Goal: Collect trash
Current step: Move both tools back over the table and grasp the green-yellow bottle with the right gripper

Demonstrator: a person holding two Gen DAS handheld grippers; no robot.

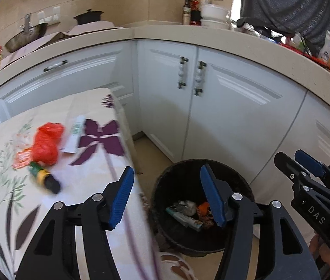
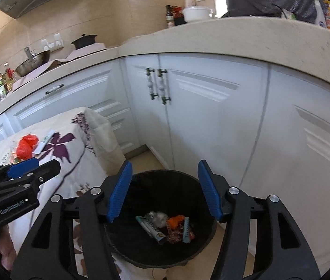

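Jaws of both grippers apart, empty, over bin; bottle on table lies flat, cap toward near-right.

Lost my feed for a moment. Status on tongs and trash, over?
Left tongs and right tongs open, both empty. Wrappers already in black bin. Red bag, small bottle, tube remain on table. Nothing obstructing.

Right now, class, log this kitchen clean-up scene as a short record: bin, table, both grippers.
bin: black bin on the floor beside the table, wrappers at its bottom
table: floral cloth; red bag, dark bottle, white packet lying on it
left gripper: open, empty
right gripper: open, empty, over the bin
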